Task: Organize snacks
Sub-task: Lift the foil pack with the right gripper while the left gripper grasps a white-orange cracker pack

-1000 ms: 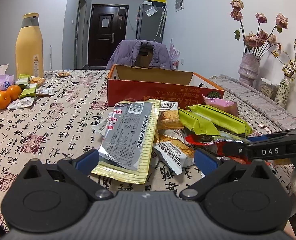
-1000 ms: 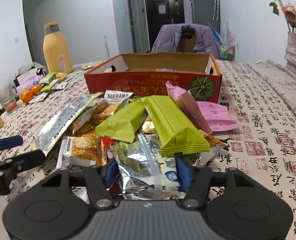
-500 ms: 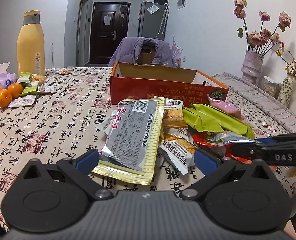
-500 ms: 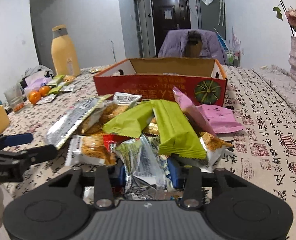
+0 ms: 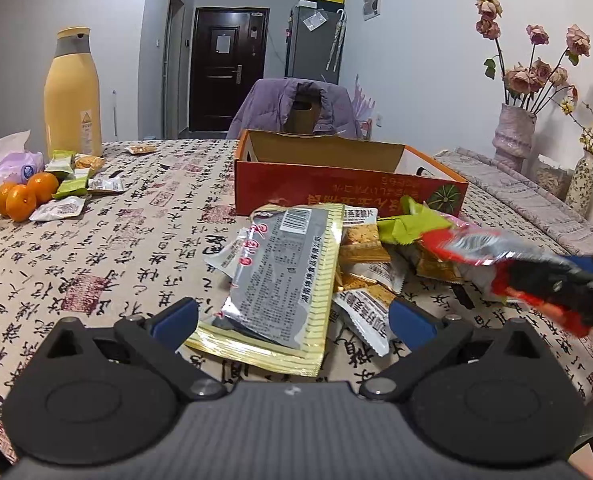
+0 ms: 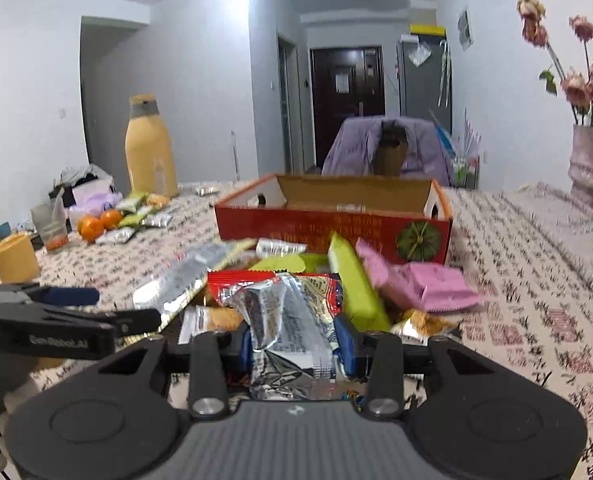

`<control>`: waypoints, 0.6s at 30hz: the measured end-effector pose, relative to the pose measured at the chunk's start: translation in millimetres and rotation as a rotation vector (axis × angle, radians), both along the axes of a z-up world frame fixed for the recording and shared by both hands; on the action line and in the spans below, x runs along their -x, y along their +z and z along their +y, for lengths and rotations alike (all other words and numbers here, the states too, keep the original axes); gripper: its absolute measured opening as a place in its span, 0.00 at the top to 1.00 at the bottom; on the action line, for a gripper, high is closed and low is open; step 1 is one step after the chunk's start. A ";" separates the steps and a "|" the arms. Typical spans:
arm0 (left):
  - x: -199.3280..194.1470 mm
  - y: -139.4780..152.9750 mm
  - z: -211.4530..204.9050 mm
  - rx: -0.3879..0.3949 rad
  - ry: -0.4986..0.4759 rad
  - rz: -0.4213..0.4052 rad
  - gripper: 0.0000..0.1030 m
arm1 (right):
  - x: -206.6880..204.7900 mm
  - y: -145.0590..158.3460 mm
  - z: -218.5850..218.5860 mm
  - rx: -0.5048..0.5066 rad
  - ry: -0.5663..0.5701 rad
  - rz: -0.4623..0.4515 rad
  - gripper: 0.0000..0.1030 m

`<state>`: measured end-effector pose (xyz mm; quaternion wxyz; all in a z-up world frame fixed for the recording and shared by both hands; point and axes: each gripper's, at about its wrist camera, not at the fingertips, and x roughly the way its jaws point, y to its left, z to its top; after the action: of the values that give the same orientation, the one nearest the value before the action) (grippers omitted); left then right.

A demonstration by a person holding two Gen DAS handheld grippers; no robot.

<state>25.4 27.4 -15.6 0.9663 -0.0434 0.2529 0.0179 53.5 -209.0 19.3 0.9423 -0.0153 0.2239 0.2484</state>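
Observation:
My right gripper [image 6: 298, 346] is shut on a red and silver snack packet [image 6: 284, 312] and holds it above the snack pile; the packet [image 5: 468, 246] and gripper [image 5: 568, 280] also show at the right of the left wrist view. My left gripper [image 5: 292, 322] is open and empty, low over a long grey and gold packet [image 5: 284, 276]. Green bars [image 6: 354, 280], a pink packet [image 6: 420, 284] and cracker packets [image 5: 362, 240] lie in the pile. An open red cardboard box [image 5: 348, 196] stands behind the pile.
A tall yellow bottle [image 5: 72, 92], oranges [image 5: 24, 198] and small packets [image 5: 62, 208] sit at the far left of the table. A yellow cup [image 6: 14, 258] stands at the left edge. Vases with flowers [image 5: 516, 136] stand at the right. A chair with a purple jacket [image 5: 300, 108] is behind the box.
My right gripper has closed on the red and silver packet and lifted it off the pile. My left gripper has stayed open over the grey and gold packet.

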 end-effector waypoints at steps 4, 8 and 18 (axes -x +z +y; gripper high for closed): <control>-7.1 2.1 3.3 -0.004 0.018 0.016 0.00 | -1.2 10.3 -3.3 -0.017 -0.030 -0.051 0.62; -13.6 4.1 4.8 -0.008 0.027 0.026 0.00 | -10.2 13.8 -10.5 -0.022 -0.076 -0.075 0.62; -20.2 6.1 -20.2 -0.065 -0.068 0.011 0.00 | -29.4 2.0 -33.2 -0.045 -0.149 -0.051 0.62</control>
<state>45.6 7.2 -9.5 0.9659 -0.0033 0.2588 -0.0067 82.9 -242.2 21.3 0.9636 0.0162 0.1948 0.1822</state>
